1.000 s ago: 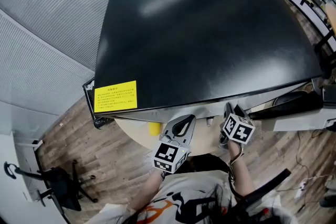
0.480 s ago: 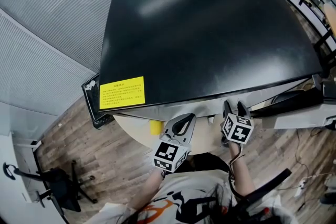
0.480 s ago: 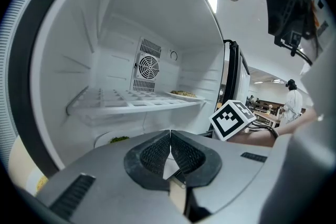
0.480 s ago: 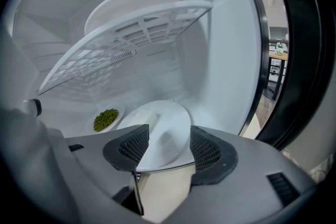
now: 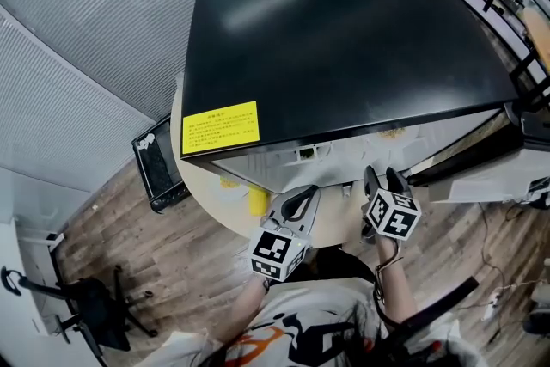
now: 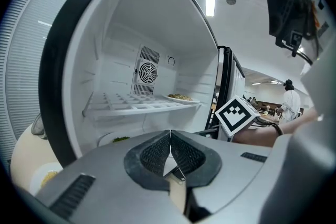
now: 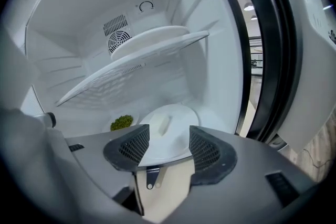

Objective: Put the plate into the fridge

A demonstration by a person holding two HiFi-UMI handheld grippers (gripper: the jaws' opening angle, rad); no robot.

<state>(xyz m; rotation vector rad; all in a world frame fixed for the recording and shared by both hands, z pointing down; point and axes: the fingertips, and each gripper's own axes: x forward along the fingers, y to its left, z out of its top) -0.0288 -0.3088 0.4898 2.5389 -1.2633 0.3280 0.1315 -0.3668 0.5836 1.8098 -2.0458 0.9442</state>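
Plate (image 7: pixel 167 119): white, flat on fridge (image 7: pixel 210 76) floor, toward right wall, under shelf (image 7: pixel 131 68). Greens (image 7: pixel 122 122) just left of it, nearer back wall. Right hand-held gripper (image 7: pixel 168 135) over plate's front edge; jaws just been opening, now wide apart, pads off plate, gripping nothing. Left hand-held gripper (image 6: pixel 170 138) before fridge opening, jaws pressed together, empty.

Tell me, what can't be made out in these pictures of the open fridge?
Fridge: its black top hides the inside in the head view.
Yellow label: print too small to read, head view.
Shelf plate: its food is hidden from below in the right gripper view, too small in the left gripper view.
Green food: too small to name.
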